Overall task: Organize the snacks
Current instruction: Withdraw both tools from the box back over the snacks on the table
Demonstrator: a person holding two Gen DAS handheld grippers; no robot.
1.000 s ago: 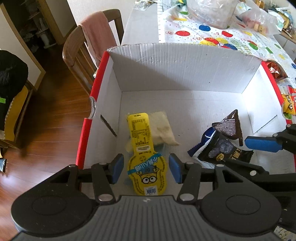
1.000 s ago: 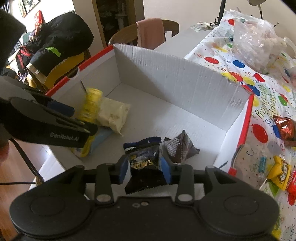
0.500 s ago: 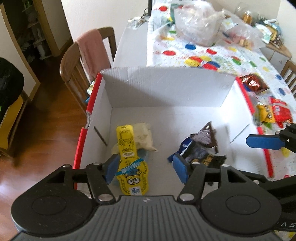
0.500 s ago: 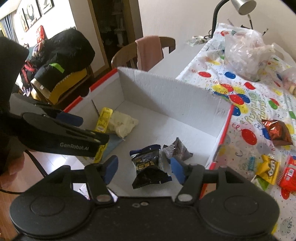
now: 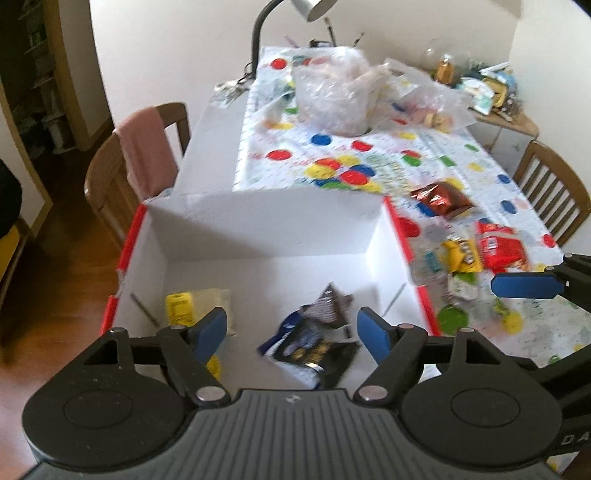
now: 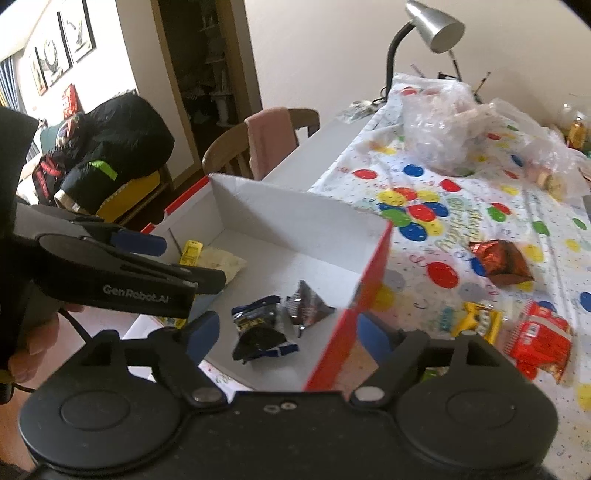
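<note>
Snacks sit in two groups here: some inside a white cardboard box [image 5: 266, 229] with red outer edges, and some loose on a tablecloth [image 5: 369, 162] printed with coloured dots. In the left wrist view, the box fills the middle of the frame. On its floor at lower left we see a yellow packet [image 5: 180, 308] with a pale packet [image 5: 216, 300] just beside it. At lower centre lie a dark blue-and-black packet [image 5: 314, 350] and a brown triangular packet [image 5: 330, 302], touching each other.

Our left gripper [image 5: 291, 330] hangs above the box with its blue pads wide apart; its jaws have just been opening and nothing is between them. The dark packet shows in the gap, but it lies on the box floor below, released.

In the right wrist view, our right gripper [image 6: 284, 338] is likewise spread wide, its jaws having just been opening, gripping nothing. The red corner of the box shows in the gap between its pads.

To the right of the box, on the tablecloth, we see a shiny brown-red packet [image 5: 441, 197], a yellow packet with dark print [image 5: 461, 254] and a red packet [image 5: 500, 249], the last two side by side. At the top of the frame are crumpled clear plastic bags [image 5: 340, 96] and a silver desk lamp [image 5: 310, 7]. A wooden chair [image 5: 110, 173] draped with a pink cloth [image 5: 146, 151] stands at upper left.
</note>
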